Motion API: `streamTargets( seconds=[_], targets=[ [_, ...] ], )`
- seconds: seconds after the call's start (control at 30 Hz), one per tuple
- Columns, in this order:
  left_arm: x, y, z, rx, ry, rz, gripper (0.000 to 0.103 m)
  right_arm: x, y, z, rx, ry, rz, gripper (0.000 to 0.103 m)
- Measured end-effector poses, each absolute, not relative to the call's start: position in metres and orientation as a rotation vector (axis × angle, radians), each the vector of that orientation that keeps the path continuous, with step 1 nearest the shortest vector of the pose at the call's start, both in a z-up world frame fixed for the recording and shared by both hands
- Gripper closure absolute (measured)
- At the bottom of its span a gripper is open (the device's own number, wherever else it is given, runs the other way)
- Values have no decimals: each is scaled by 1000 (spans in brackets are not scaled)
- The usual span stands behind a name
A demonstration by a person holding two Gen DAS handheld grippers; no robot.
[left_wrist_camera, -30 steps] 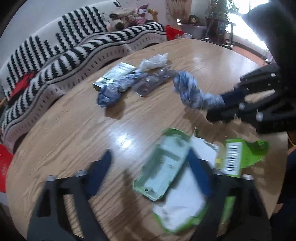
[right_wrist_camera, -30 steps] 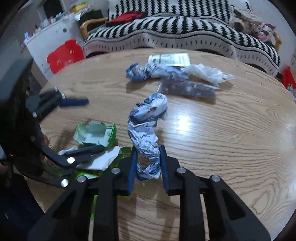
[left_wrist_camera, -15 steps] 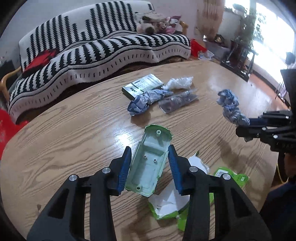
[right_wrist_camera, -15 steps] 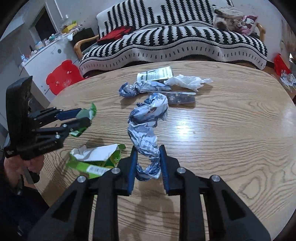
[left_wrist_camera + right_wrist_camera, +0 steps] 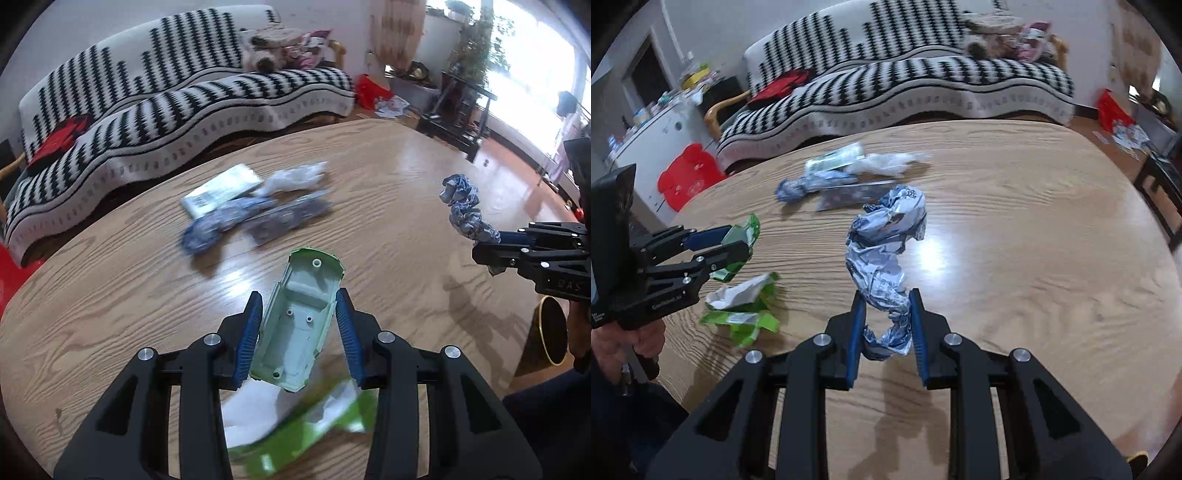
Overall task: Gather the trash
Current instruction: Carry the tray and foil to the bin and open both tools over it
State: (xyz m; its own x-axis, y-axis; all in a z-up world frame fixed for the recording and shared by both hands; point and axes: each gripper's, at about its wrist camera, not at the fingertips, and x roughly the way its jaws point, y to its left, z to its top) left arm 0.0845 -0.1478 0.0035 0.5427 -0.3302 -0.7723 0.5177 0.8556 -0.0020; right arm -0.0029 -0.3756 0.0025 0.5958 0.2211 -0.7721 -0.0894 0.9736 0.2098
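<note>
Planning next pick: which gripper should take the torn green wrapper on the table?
Neither is free. Left gripper, clamping the pale green plastic tray, is directly above the torn green wrapper; the right holds crumpled paper.

"DAS" on right gripper (image 5: 532,246) body

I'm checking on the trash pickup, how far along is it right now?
No bin shows, so nothing looks finished. In hand: the left gripper holds a pale green plastic tray, the right gripper a crumpled blue-white wrapper. Left on the wooden table: torn green packaging and a far wrapper pile.
</note>
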Motion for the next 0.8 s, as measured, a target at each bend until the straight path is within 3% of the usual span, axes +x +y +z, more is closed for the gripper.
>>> streamTargets(
  seconds=[0.2, 0.57, 0.8],
  targets=[
    [64, -226, 10, 259, 849, -612, 63, -52, -457, 9, 233, 880, 41, 79],
    [-23, -436, 12, 278, 811, -973, 63, -200, -626, -7, 428, 825, -362, 79],
    [-109, -565, -29, 351, 859, -1209, 63, -305, -719, -47, 587, 825, -607, 79]
  ],
)
